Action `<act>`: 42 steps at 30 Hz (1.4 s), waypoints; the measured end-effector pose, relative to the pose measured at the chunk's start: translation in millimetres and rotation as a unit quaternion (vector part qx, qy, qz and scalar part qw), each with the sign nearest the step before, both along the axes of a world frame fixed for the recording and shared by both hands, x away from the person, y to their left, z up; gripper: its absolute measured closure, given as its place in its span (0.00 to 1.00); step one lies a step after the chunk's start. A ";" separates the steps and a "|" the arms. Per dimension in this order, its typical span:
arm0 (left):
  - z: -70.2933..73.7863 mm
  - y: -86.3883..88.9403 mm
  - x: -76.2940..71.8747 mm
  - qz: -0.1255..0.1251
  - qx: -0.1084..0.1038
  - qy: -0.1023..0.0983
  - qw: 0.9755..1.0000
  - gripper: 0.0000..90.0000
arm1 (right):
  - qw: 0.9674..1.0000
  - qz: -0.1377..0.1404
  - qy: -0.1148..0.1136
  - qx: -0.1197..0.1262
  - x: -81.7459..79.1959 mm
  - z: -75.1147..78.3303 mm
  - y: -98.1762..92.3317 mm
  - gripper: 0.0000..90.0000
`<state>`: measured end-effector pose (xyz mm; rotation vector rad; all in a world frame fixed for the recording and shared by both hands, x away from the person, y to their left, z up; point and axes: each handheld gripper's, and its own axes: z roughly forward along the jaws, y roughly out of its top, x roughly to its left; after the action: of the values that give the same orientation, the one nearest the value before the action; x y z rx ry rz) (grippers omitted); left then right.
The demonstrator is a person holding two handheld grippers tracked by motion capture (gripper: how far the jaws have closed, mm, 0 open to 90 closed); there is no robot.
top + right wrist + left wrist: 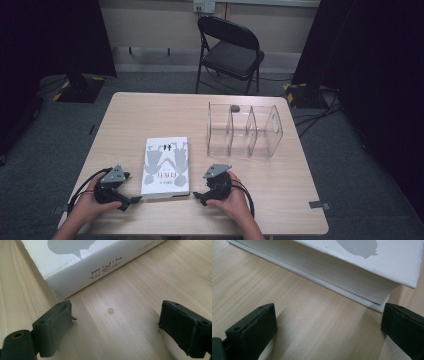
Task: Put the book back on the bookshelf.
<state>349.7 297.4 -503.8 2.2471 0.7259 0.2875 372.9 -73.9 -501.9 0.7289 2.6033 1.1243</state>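
Note:
A white book with grey figures on its cover lies flat near the front of the wooden table. My left gripper rests on the table just left of the book's near corner, jaws open and empty. In the left gripper view the book's page edge runs close ahead of my left gripper. My right gripper sits just right of the book's near right corner, open with nothing between its jaws. In the right gripper view the book's spine with red characters lies ahead of my right gripper.
A clear plastic divided rack stands at the right back of the table, a small dark object at its far side. A black folding chair is beyond the table. Bare wood lies left of the book.

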 end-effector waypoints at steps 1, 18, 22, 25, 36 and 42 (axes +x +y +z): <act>0.0 0.0 -0.1 0.000 0.000 0.000 1.000 0.00 | 1.000 0.000 0.000 0.000 0.0 0.0 0.0 0.11; 11.1 0.1 -1.4 -0.002 0.013 0.015 1.000 0.26 | 1.000 0.022 0.017 0.004 -7.1 19.9 5.0 0.26; 14.5 -7.3 -5.8 -0.014 -0.005 0.016 1.000 0.30 | 0.999 0.030 0.020 0.017 -7.5 27.7 6.6 0.28; 17.7 -9.6 -7.9 -0.029 0.004 0.007 1.000 0.35 | 0.999 0.036 0.014 0.022 -9.4 33.1 10.3 0.28; 21.1 -16.0 -12.3 -0.073 -0.007 0.008 0.997 0.41 | 0.997 0.078 -0.011 0.016 -16.7 38.8 37.4 0.27; 19.9 -22.0 -12.9 -0.065 -0.007 0.001 0.998 0.49 | 0.996 0.089 -0.021 0.018 -19.1 40.5 51.7 0.27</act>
<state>336.8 275.3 -483.9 2.2703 0.5764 0.2171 353.9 -22.1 -461.5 0.4816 2.6612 1.2229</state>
